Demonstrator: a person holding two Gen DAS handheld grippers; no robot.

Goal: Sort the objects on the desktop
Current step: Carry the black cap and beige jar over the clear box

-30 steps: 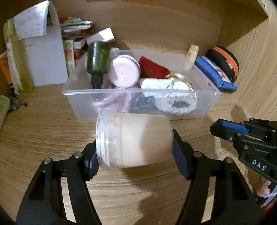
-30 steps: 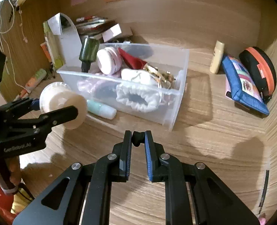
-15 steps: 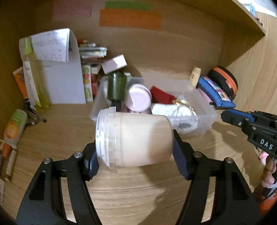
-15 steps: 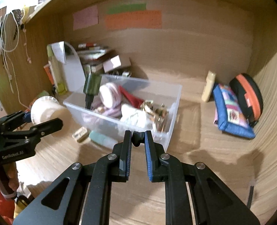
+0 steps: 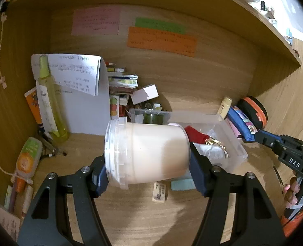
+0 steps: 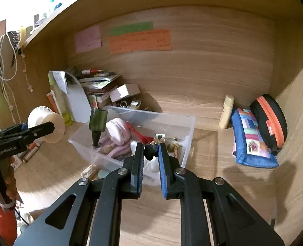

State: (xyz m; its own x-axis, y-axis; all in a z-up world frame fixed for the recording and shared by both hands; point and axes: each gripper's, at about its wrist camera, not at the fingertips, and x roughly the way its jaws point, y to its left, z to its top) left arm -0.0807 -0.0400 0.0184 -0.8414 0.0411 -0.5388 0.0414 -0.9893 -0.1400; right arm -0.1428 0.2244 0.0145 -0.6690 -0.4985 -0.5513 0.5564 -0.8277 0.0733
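My left gripper [image 5: 149,168] is shut on a cream-white plastic jar [image 5: 151,153], which lies sideways with its clear lid to the left, held above the wooden desk. The right wrist view shows that jar [image 6: 47,127] at the left, short of the clear plastic bin [image 6: 190,127]. My right gripper [image 6: 151,149] is shut on a small black object [image 6: 150,153] and hangs in front of the bin. The bin [image 5: 233,143] holds a dark green bottle [image 6: 98,121], a pink round item [image 6: 118,131], red cloth and a white frilly thing.
A blue pouch [image 6: 251,141], a black-and-orange case [image 6: 270,121] and a small cream bottle [image 6: 226,112] lie at the right. A yellow-green spray bottle [image 5: 51,102], papers and an orange tube [image 5: 26,160] crowd the left. An eraser [image 5: 159,191] and a teal tube [image 5: 182,184] lie before the bin.
Both grippers have risen and drawn back from the bin, which now looks smaller and lower. The jar stays clamped in the left gripper, the black object in the right.
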